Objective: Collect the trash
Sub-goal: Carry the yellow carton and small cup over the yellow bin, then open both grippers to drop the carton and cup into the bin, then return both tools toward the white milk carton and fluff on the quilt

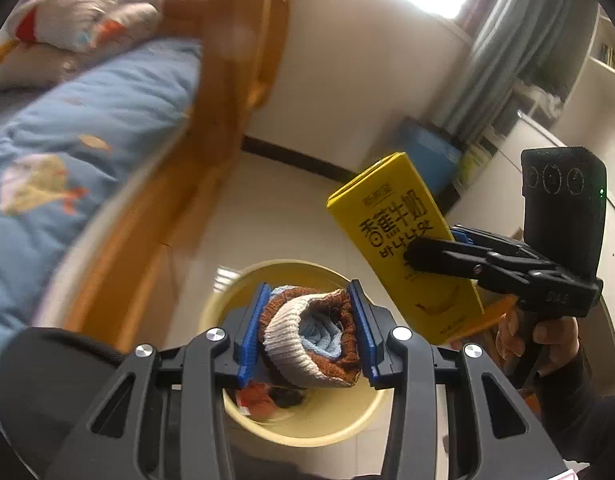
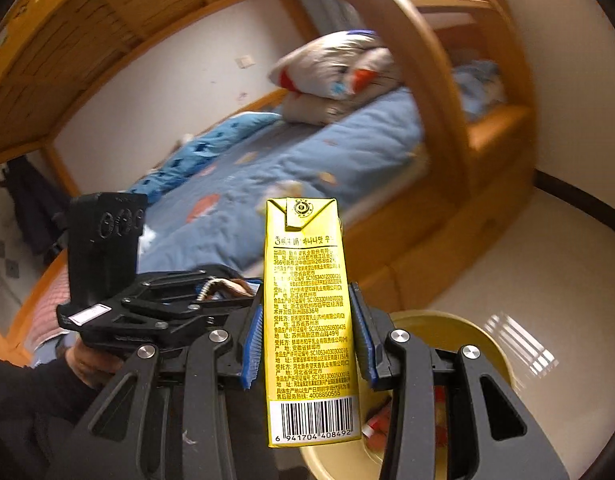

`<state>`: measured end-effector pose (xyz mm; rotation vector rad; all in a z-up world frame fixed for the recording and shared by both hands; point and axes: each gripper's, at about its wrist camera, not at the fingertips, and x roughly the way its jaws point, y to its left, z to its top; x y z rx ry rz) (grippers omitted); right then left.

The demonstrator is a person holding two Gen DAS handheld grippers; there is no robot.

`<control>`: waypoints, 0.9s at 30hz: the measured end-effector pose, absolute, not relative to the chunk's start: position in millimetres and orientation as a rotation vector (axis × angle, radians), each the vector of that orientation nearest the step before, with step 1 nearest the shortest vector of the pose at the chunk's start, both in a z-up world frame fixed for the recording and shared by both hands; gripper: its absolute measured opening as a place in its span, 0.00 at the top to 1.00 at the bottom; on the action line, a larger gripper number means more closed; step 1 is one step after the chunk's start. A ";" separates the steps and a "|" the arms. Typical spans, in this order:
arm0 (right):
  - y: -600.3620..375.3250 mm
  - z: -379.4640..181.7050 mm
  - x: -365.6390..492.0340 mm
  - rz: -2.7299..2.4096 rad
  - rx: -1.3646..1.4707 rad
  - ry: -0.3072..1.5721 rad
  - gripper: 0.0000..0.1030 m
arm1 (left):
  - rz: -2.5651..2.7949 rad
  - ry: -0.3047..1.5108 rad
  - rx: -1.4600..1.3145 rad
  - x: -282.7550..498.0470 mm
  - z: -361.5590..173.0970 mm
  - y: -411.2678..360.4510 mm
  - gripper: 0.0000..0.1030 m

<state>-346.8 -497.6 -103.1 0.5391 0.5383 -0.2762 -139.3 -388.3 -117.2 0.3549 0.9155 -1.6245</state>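
Observation:
My left gripper (image 1: pixel 307 332) is shut on a rolled knitted brown, white and light-blue sock (image 1: pixel 311 340), held right above a round yellow bin (image 1: pixel 307 424) on the floor. Red and dark scraps (image 1: pixel 263 398) lie inside the bin. My right gripper (image 2: pixel 307 344) is shut on an upright yellow banana milk carton (image 2: pixel 307 320), held beside and above the bin (image 2: pixel 447 324). In the left wrist view the carton (image 1: pixel 399 240) and right gripper (image 1: pixel 423 258) are to the right of the bin. The left gripper (image 2: pixel 211 292) shows at left in the right wrist view.
A wooden bunk bed (image 2: pixel 487 168) with a blue quilt (image 2: pixel 307 160) and a folded patterned duvet (image 2: pixel 339 76) stands close beside the bin. A white wall with dark skirting (image 1: pixel 299 160), a blue box (image 1: pixel 431 156), grey curtains (image 1: pixel 507 52) and white shelves (image 1: pixel 579 92) lie beyond.

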 end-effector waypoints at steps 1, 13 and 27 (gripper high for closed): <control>-499.2 -109.1 -353.9 -0.289 0.548 0.552 0.63 | -1.643 0.947 0.368 -147.5 -124.2 -394.4 0.60; -517.0 -159.5 -390.9 -0.406 0.646 0.621 0.29 | -1.595 1.106 0.472 -177.6 -179.5 -433.8 0.08; -518.5 -145.8 -380.9 -0.397 0.702 0.476 0.15 | -1.456 0.949 0.384 -137.0 -134.6 -401.5 0.04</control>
